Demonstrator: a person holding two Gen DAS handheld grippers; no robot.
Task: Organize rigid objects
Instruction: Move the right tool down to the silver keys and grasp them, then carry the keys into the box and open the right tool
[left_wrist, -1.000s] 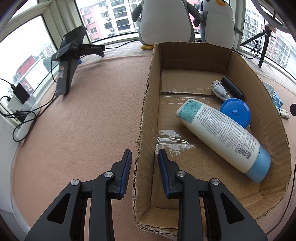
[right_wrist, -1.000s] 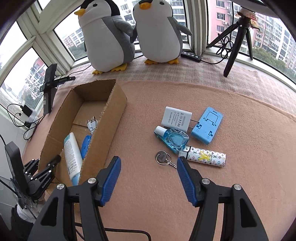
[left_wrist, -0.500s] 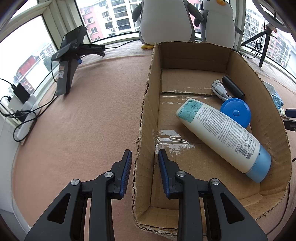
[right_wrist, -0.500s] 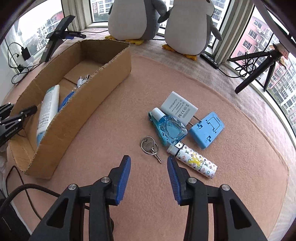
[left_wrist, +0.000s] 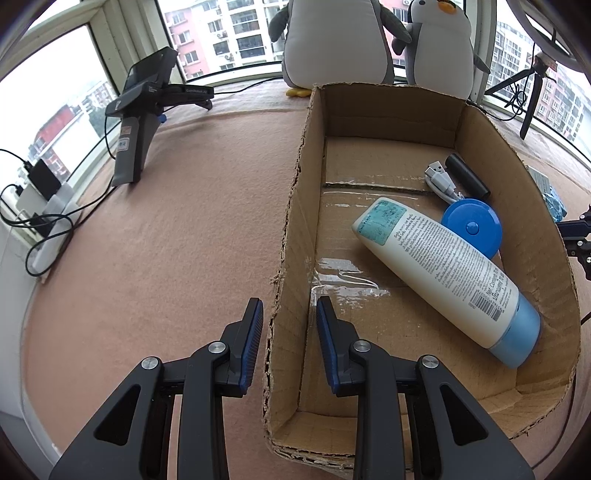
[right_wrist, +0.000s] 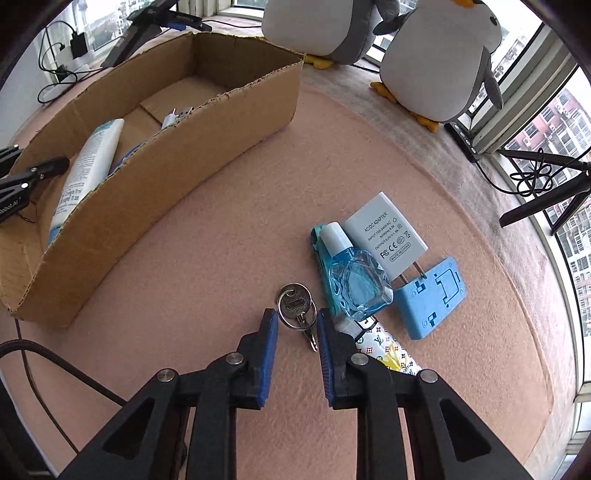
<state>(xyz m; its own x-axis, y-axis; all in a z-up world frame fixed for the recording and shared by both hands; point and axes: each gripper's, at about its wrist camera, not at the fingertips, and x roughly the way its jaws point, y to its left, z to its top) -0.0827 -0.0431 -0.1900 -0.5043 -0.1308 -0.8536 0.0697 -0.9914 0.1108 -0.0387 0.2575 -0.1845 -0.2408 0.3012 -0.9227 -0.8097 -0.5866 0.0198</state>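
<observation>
Left wrist view, left to right. Black phone stand (left_wrist: 144, 122) upright at far left of the pink felt counter (left_wrist: 166, 236), cables trailing behind it. Left tongs (left_wrist: 289, 328) straddle the near left wall of the cardboard box (left_wrist: 291, 229), one finger outside, one inside; pads parted, not pressing the wall, nothing gripped. Inside the box: white lotion tube (left_wrist: 448, 269) lying diagonally, blue cap toward the near right corner; round blue tape measure (left_wrist: 471, 227) just behind it, touching; white USB cable (left_wrist: 439, 179) and black cylinder (left_wrist: 467, 175) side by side toward the far right wall. Two plush penguins (left_wrist: 336, 40) stand beyond the box's far end.

Right wrist view, left to right. Box at left, tube visible within. Right tongs (right_wrist: 295, 332) low over the counter, released, fingers on either side of the key ring (right_wrist: 296, 305); the key's tip lies between the pads, no contact seen. Just right of the keys: clear blue bottle (right_wrist: 352, 280) with white cap, lying flat; patterned white tube (right_wrist: 388, 350) partly under the right finger. White AC adapter (right_wrist: 386, 236) touches the bottle, its prongs reaching the blue plastic stand (right_wrist: 432, 301). Black tripod (right_wrist: 546, 195) at far right.
</observation>
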